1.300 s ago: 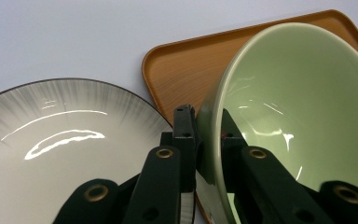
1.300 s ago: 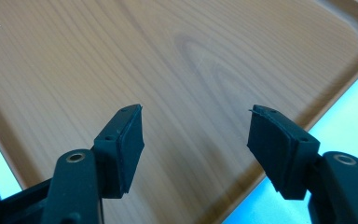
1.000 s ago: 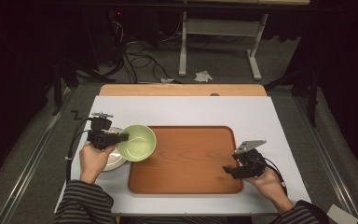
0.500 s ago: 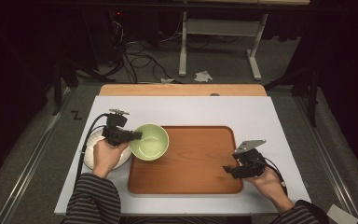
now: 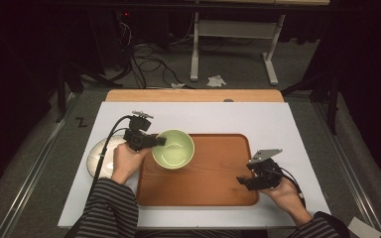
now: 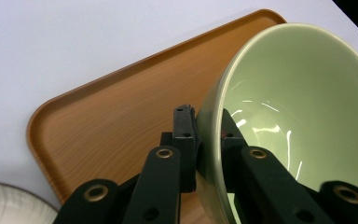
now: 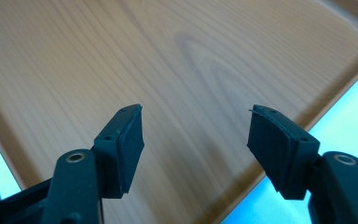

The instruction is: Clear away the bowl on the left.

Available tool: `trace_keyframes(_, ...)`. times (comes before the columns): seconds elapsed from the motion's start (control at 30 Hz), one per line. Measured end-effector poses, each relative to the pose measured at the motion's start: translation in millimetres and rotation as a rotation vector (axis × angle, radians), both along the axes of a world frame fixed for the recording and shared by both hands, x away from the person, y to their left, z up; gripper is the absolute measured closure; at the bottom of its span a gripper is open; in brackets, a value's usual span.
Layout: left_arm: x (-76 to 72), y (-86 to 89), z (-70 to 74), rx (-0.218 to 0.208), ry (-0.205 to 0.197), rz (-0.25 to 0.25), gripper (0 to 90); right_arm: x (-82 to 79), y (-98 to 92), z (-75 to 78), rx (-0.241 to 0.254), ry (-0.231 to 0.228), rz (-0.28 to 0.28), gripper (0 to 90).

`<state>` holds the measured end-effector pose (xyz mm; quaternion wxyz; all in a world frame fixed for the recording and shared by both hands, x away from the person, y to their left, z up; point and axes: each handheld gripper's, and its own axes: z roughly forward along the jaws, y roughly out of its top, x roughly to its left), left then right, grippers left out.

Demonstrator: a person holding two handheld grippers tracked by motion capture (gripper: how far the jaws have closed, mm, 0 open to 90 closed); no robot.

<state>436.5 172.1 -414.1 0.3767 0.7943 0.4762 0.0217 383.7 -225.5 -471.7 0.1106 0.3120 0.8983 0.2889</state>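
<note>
no legible text, labels, brands or nos. anywhere — none readable

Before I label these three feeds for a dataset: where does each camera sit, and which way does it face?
High view: above the person's side, looking forward and down at the table; forearms and both grippers show.
Left gripper view: rides the left gripper, facing the green bowl rim between its jaws.
Right gripper view: rides the right gripper, jaws apart over bare wood.
All three share the wooden tray.

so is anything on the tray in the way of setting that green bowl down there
Nothing visible. The tray is bare wood; the green bowl, clamped at its rim by the left gripper, is over its left end. The right gripper hovers open at the right end.
</note>
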Motion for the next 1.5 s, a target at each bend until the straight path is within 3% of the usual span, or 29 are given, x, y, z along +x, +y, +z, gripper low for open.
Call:
trace_keyframes(0.27, 8.7, -13.8, 0.3, 0.013, 0.021, -0.042, 83.0, 0.8, -1.4, 0.1, -0.002, 0.001, -0.002, 37.3)
trace_keyframes(0.43, 11.0, -17.9, -2.5, 0.003, 0.031, -0.037, 83.0, -0.1, 0.4, -0.9, -0.008, 0.008, 0.001, 37.3)
trace_keyframes(0.63, 13.4, -31.0, -3.5, 0.023, 0.04, -0.059, 83.0, 2.0, -0.9, -0.4, 0.003, 0.006, 0.0, 37.1)
trace_keyframes(1.0, 24.6, -55.6, -23.4, 0.036, 0.079, -0.081, 82.9, 8.5, 0.3, 0.5, 0.008, 0.002, -0.003, 36.6)
trace_keyframes(1.2, 32.0, -67.0, -34.8, -0.003, 0.098, -0.074, 82.9, 9.4, 2.0, 0.5, 0.013, 0.007, 0.001, 36.4)
trace_keyframes(1.5, 39.7, -75.1, -48.7, 0.068, 0.12, -0.065, 82.8, 10.7, 1.2, 0.8, 0.008, 0.007, 0.002, 36.5)
